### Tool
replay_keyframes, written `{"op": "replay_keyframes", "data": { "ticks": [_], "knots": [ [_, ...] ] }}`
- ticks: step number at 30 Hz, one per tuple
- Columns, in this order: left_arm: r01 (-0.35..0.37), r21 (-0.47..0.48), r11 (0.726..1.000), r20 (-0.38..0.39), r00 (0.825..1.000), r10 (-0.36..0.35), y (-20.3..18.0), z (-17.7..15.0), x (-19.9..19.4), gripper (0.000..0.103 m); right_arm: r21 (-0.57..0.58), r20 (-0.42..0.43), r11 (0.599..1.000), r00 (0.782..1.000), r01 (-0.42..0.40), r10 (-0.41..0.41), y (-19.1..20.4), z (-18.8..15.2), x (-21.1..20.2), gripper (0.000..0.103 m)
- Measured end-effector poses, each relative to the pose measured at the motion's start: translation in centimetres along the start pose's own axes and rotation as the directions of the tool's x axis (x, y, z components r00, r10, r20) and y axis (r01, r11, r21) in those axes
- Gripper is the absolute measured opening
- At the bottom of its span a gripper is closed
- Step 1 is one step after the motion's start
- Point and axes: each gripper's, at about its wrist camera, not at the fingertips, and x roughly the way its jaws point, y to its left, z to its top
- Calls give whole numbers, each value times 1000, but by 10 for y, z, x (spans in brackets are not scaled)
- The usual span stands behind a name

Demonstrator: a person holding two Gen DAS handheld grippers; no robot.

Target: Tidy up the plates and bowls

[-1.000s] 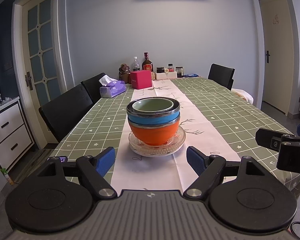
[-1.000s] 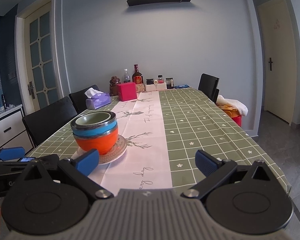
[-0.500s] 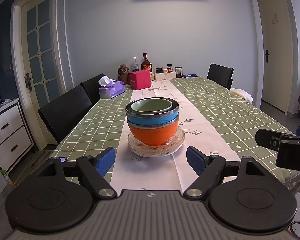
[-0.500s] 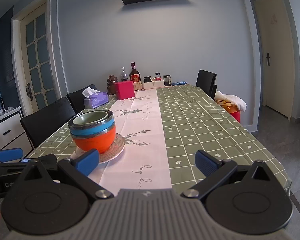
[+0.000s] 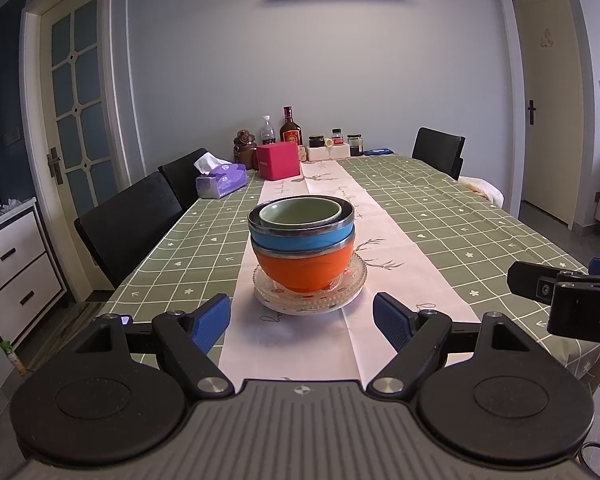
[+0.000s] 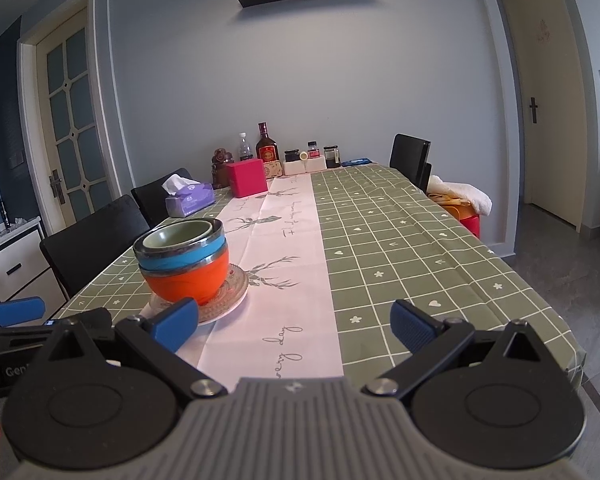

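Observation:
A stack of three bowls stands on a glass plate [image 5: 352,280] near the table's front end: a green bowl [image 5: 300,213] inside a blue bowl [image 5: 300,240] inside an orange bowl [image 5: 304,270]. My left gripper [image 5: 302,320] is open and empty, just in front of the plate. My right gripper [image 6: 294,322] is open and empty, to the right of the stack, which shows at its left [image 6: 184,268]. Part of the right gripper shows at the left wrist view's right edge [image 5: 564,292].
The table has a green checked cloth [image 5: 440,220] with a white runner [image 6: 284,248]. A tissue box [image 5: 220,180], a pink box [image 5: 280,160], bottles and jars [image 5: 292,132] stand at the far end. Black chairs [image 5: 132,224] line the left side. A white cabinet [image 5: 12,256] stands at left.
Both grippers have tilted and shifted slightly, so the bowl stack sits a little lower in the views. The bowls and plate have not moved. Both grippers stay open.

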Motion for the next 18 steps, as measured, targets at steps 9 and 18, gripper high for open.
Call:
{"op": "replay_keyframes", "data": {
  "ticks": [9, 18],
  "knots": [
    [-12, 8, 1000, 8, 1000, 12, 2, 0, 0, 95, -4, -13, 1000, 1000, -7, 7, 2, -1, 2, 100],
    [-9, 4, 1000, 14, 1000, 9, 1, 0, -3, 95, 3, -21, 1000, 1000, -7, 7, 1, -1, 2, 100]
  ]
}}
